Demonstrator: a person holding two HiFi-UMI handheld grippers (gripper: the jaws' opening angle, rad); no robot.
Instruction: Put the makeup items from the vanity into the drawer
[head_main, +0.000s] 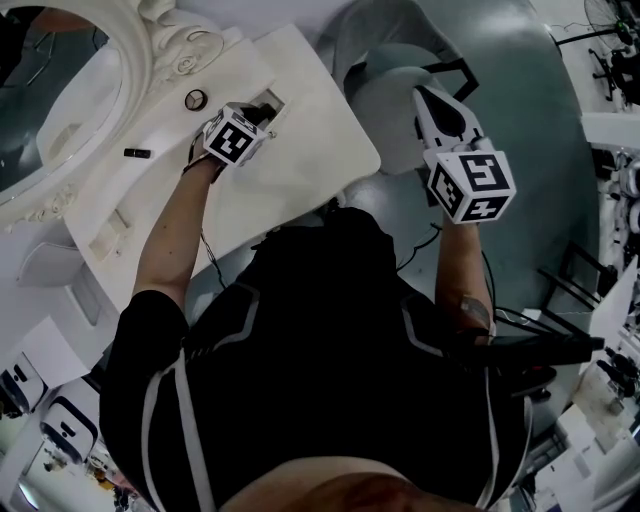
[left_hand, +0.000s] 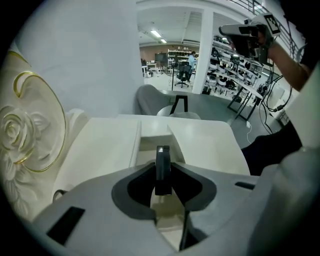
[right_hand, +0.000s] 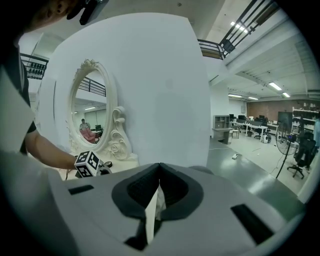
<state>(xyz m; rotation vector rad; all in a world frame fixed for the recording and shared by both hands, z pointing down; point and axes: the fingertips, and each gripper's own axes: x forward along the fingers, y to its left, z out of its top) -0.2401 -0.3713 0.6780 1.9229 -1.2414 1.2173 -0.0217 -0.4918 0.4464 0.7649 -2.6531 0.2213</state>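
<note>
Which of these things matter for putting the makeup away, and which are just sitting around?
For the job: thin dark item in the left gripper, drawer, small round case, black stick, vanity.
Just around: ornate mirror, grey chair.

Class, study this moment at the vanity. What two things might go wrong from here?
1. The left tongs pinch a dark slim item above the open drawer; it might twist, slip and land on the vanity top instead.
2. A black stick and a small round item lie by the mirror frame; they may get overlooked or knocked.
</note>
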